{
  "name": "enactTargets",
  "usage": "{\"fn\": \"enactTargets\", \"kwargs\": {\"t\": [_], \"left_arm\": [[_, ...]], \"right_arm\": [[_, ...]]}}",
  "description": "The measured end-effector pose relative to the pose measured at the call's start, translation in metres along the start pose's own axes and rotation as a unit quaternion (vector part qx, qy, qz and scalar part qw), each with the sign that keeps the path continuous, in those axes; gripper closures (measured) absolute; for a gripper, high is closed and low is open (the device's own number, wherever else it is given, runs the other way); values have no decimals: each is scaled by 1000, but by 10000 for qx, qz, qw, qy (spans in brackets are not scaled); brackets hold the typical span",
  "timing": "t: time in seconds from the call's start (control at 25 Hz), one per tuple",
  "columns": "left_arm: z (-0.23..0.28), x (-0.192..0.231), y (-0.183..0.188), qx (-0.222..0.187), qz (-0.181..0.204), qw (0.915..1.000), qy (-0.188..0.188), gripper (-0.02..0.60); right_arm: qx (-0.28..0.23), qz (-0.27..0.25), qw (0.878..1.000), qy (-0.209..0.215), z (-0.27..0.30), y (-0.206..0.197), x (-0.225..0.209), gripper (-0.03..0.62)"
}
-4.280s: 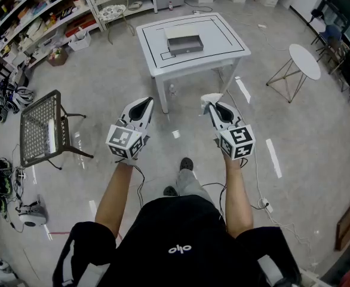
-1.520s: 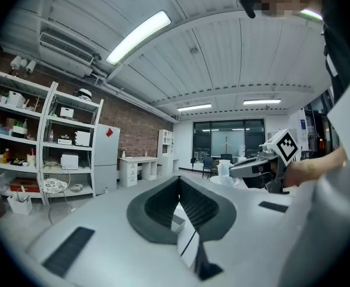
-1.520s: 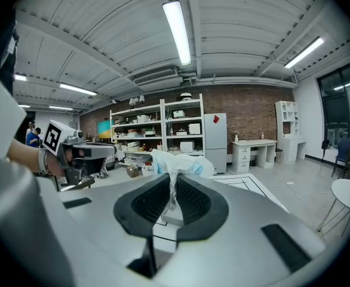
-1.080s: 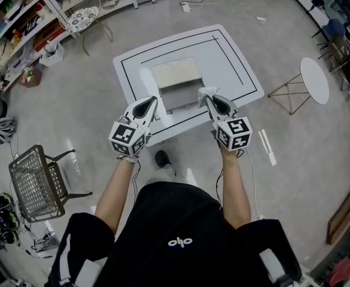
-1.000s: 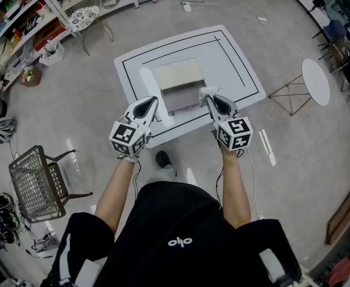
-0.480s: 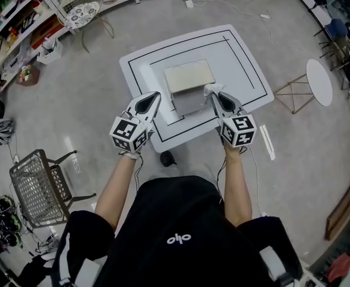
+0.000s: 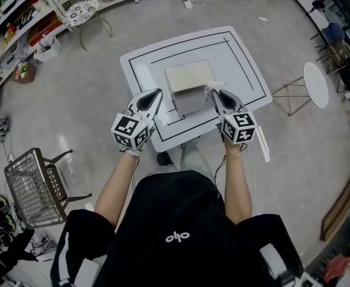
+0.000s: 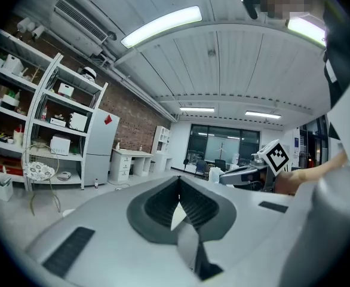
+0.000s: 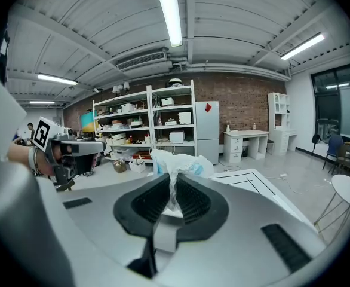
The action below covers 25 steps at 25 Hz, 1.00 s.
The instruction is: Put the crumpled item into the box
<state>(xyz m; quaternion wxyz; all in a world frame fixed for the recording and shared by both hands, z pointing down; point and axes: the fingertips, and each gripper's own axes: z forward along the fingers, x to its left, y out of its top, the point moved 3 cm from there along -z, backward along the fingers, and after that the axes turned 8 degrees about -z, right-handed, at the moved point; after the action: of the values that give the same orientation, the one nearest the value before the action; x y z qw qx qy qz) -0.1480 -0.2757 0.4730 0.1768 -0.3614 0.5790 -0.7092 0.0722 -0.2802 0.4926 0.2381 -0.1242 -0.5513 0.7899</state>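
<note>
An open grey box point(image 7: 189, 87) sits near the middle of the white table point(image 7: 235, 58), its pale lid raised at the far side. My right gripper point(image 7: 215, 91) is shut on a crumpled white item point(image 9: 176, 163), which sticks up from the jaws and hangs at the box's right edge point(image 7: 211, 88). My left gripper point(image 7: 156, 92) is shut with nothing in it, held above the table just left of the box. In the left gripper view the jaws point(image 8: 178, 191) meet in a line. The right gripper point(image 8: 246, 173) shows there too.
A wire-mesh chair point(image 7: 30, 184) stands on the floor at the left. A small round white side table point(image 7: 316, 84) stands right of the table. Shelving with clutter point(image 7: 20, 17) runs along the far left. The table has black border lines point(image 7: 246, 70).
I have walked up to the table from across the room. Both grippers now hang over its near half, the right one with the crumpled item beside the box.
</note>
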Motion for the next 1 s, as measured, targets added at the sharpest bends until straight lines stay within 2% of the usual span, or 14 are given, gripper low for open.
{"fn": "enactTargets", "kwargs": {"t": [0.48,1.0], "left_arm": [[1,2,-5,-82,14,9999,104,574],[26,-1,-40,323,-33,9993,174,574]], "right_arm": [[79,-49,9999,138,17,-10,-5,553],[650,114,9971,390,45,-68,-25,553]]}}
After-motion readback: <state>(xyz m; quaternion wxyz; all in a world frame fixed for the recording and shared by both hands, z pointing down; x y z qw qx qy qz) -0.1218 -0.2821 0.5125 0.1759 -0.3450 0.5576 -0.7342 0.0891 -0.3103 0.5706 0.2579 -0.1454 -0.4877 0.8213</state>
